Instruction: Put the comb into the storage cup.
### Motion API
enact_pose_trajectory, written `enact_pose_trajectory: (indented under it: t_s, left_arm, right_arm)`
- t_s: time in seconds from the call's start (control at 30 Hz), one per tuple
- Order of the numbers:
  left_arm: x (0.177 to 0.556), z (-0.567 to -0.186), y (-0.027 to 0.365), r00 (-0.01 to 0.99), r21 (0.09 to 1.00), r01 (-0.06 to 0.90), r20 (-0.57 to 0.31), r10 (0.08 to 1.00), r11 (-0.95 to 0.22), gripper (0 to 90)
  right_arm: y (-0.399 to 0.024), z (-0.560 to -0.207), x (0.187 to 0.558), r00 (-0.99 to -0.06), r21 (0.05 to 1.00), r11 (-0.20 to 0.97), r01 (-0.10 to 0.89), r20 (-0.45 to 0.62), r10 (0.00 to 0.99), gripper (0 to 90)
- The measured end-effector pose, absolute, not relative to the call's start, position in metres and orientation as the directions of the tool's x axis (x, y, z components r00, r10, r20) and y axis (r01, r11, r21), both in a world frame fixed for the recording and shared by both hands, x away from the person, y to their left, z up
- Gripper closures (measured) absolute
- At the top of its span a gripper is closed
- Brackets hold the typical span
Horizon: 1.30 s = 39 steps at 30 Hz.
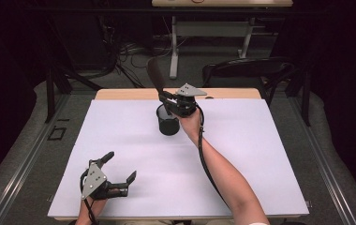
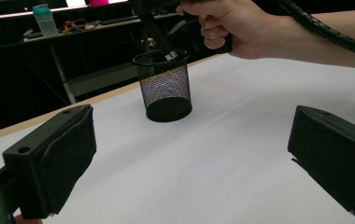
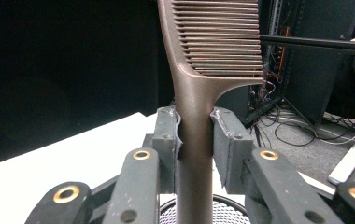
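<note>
Comb, dark brown plastic with a long handle, stood upright in the right gripper, over the far middle of the white-covered table. In the right gripper view its two black jaws were clamped on the comb's handle just below the teeth, one pad pressed to each side, and the toothed part rose clear above them. The handle ran down between the jaws toward the rim of a round black wire-mesh cup, which showed at the bottom of that view directly beneath. From the high view the comb tilted up and away from the person, its lower end at the cup's mouth; whether the tip touched the cup's inside I could not tell. The left gripper view showed the handle's lower end entering the cup's open top, with the person's right hand just beside and above the cup.

The left gripper rested low near the table's near left corner, well apart from the cup, its jaws spread wide with nothing between them.
</note>
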<state>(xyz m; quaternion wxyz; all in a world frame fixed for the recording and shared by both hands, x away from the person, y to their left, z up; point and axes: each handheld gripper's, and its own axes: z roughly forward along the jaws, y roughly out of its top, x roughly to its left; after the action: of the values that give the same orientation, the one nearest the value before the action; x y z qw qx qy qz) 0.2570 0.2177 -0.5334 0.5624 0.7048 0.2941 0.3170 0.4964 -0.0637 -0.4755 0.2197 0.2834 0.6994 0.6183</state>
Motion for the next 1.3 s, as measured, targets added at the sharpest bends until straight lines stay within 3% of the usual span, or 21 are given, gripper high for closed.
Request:
enact_pose_trajectory:
  t_s: [1.3]
  left_arm:
    - [0.257, -0.533, 0.218, 0.626, 0.979, 0.057, 0.117, 0.771, -0.196, 1.1]
  right_arm:
    - [-0.064, -0.490, 0.499, -0.735, 0.984, 0.104, 0.142, 0.035, 0.677, 72.7]
